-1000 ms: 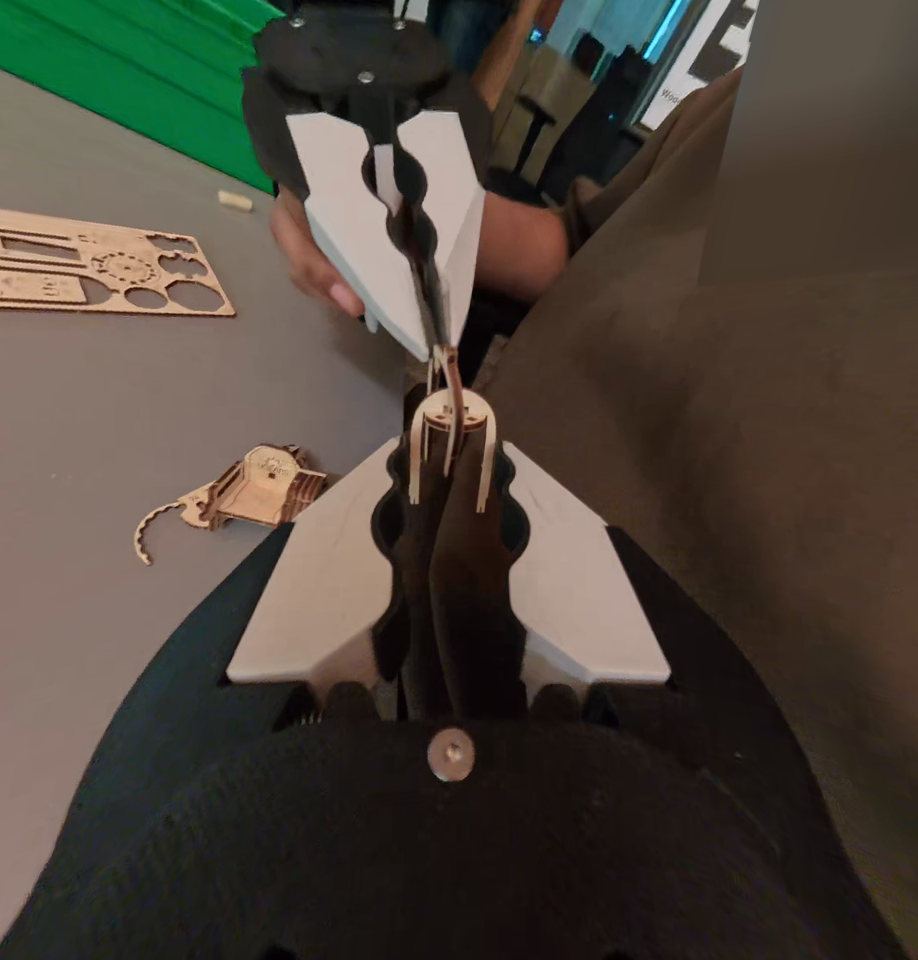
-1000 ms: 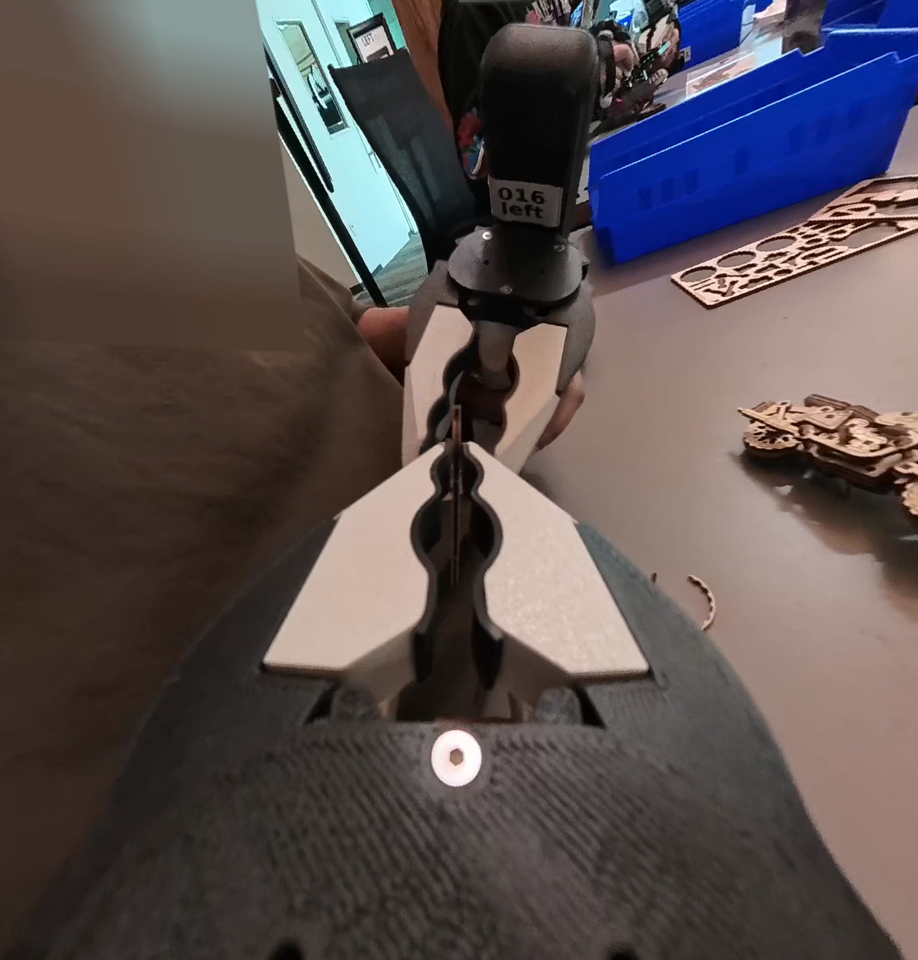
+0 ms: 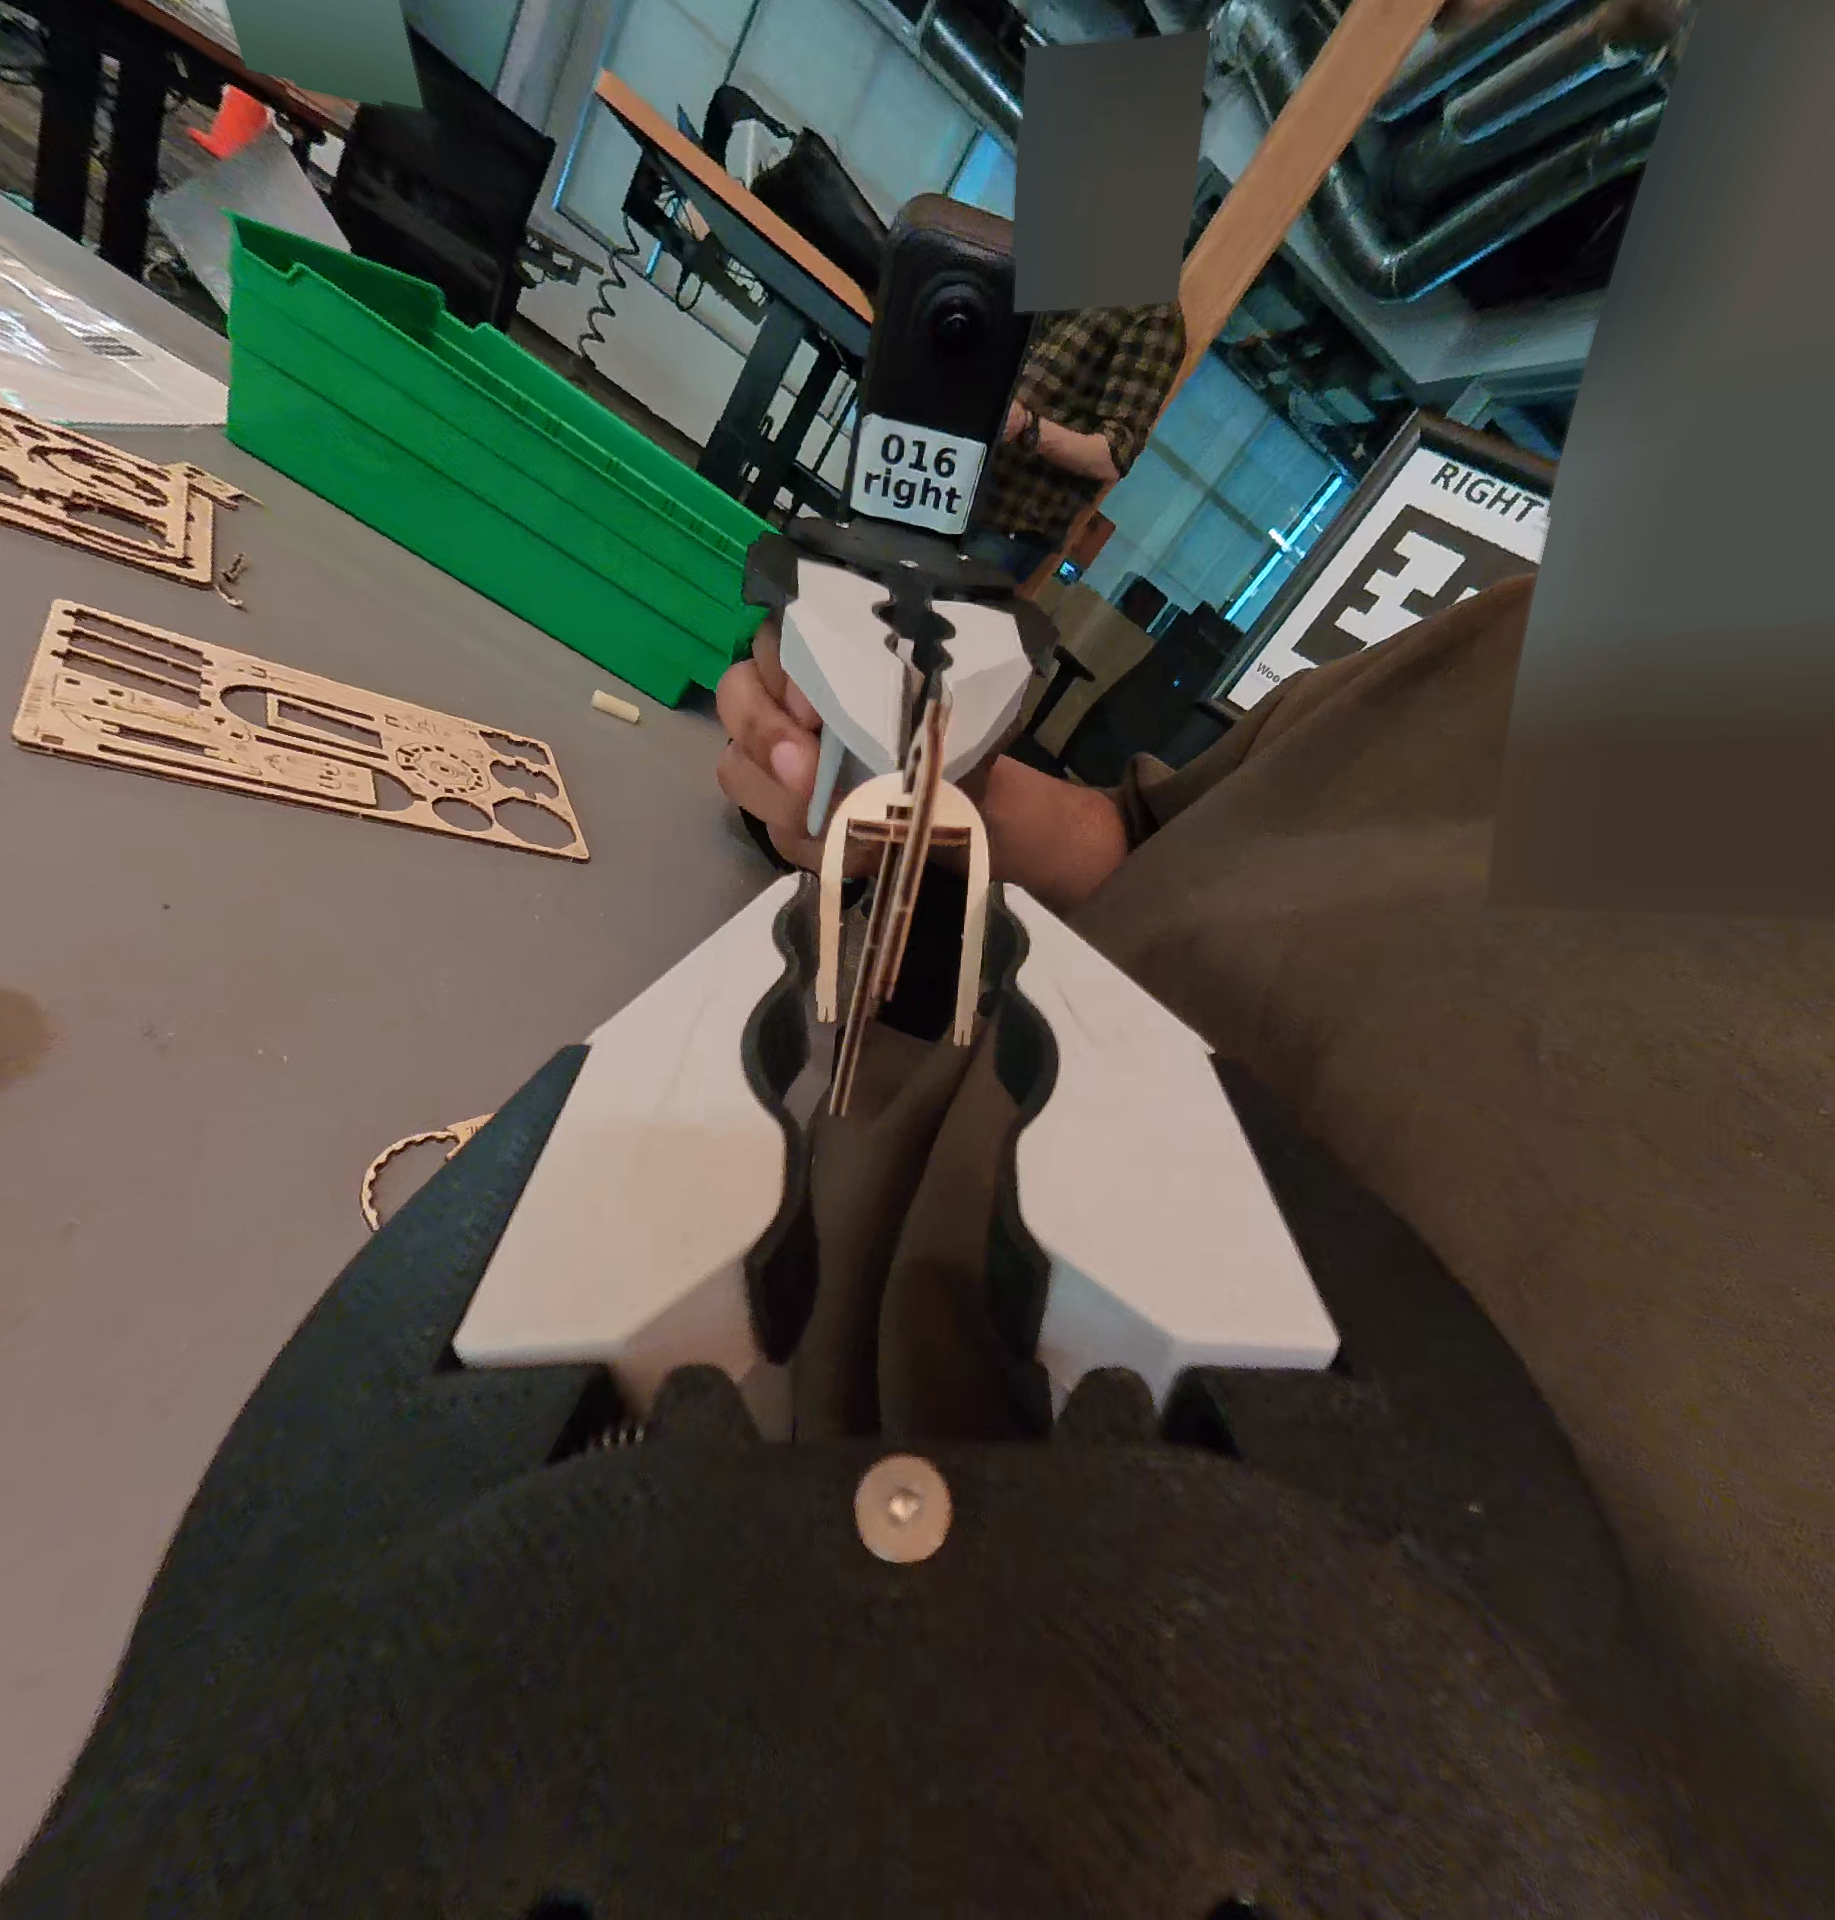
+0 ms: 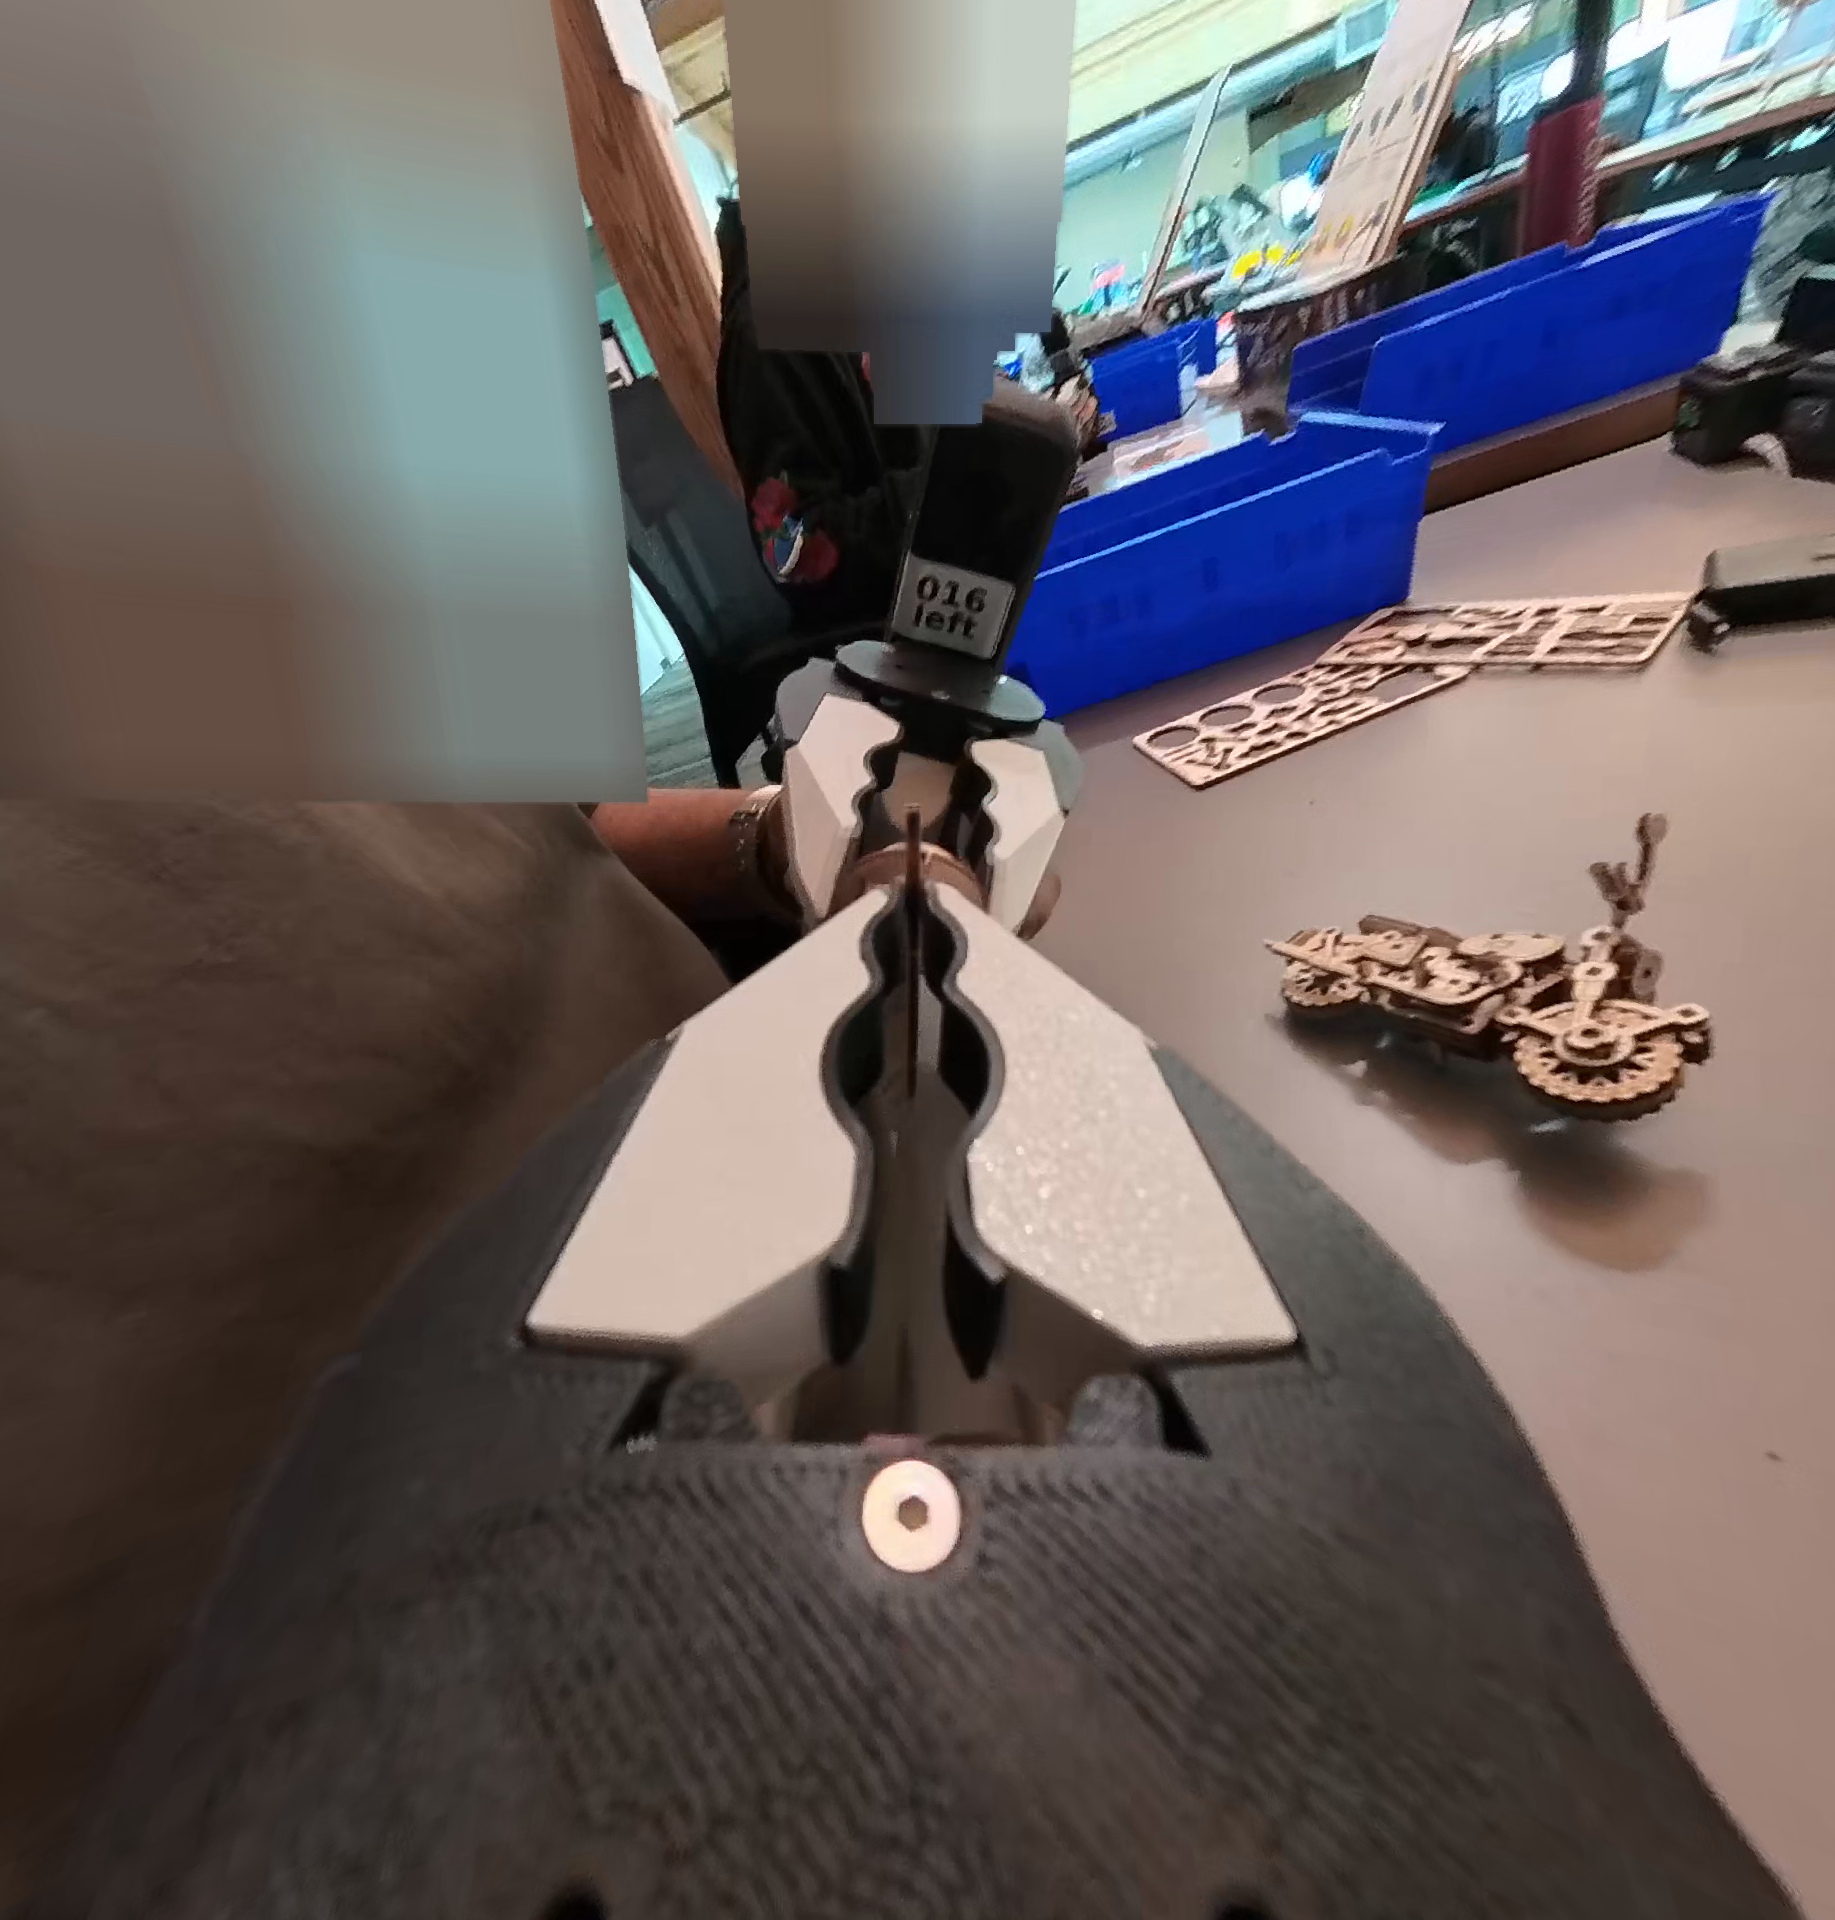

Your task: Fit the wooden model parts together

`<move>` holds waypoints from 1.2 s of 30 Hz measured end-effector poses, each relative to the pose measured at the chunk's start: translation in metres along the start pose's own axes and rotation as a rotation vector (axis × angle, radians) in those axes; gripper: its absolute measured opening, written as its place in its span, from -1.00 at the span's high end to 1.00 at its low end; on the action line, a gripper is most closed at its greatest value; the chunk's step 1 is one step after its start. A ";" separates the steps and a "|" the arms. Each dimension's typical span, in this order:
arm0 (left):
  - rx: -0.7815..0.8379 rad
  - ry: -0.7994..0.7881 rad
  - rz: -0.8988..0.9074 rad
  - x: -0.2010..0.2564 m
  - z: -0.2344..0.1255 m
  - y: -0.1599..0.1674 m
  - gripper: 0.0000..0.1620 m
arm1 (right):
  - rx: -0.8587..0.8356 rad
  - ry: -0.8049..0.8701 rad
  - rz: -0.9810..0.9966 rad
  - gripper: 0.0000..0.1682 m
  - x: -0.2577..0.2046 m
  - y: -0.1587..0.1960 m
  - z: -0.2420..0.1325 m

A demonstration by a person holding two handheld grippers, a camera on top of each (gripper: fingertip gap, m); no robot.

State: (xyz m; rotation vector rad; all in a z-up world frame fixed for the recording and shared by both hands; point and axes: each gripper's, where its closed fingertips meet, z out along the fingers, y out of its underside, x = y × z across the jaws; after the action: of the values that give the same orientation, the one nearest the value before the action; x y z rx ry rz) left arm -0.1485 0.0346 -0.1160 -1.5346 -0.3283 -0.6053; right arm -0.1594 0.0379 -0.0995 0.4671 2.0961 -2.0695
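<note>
In the left wrist view my left gripper (image 3: 902, 904) is shut on a pale arch-shaped wooden part (image 3: 954, 810), gripping its two legs. My right gripper (image 3: 918, 764) faces it from the far side, held by a hand, and is shut on a thin flat wooden part (image 3: 892, 935). This flat part passes through the slot in the arch's top and reaches down between my left fingers. In the right wrist view my right gripper (image 4: 910, 909) holds the flat part (image 4: 911, 987) edge-on. The left gripper (image 4: 923, 831) is just beyond it, and the arch is mostly hidden.
Both grippers are in the air above a grey table (image 3: 217, 1039). On the left are a green bin (image 3: 456, 457), punched wooden sheets (image 3: 289, 727) and a curved loose piece (image 3: 404, 1164). On the right are a wooden motorcycle model (image 4: 1495, 997), blue bins (image 4: 1235, 551) and more sheets (image 4: 1412, 665). Less than 4 cm separates the two grippers' tips.
The two grippers have come closer and both views have tilted up. The flat part, earlier only at the arch's top, now reaches well through its slot.
</note>
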 end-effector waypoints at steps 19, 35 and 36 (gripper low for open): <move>0.037 -0.011 0.002 -0.001 0.000 -0.006 0.63 | 0.003 0.010 0.021 0.99 0.003 0.000 0.001; 0.047 -0.027 0.012 -0.002 0.000 -0.007 0.63 | 0.002 0.012 0.023 0.99 0.003 0.000 0.001; 0.047 -0.029 0.013 -0.002 0.000 -0.007 0.63 | 0.002 0.011 0.023 0.99 0.002 0.000 0.001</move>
State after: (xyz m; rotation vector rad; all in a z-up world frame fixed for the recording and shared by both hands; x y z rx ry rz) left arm -0.1540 0.0358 -0.1114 -1.5007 -0.3516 -0.5622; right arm -0.1618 0.0372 -0.1001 0.5026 2.0849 -2.0613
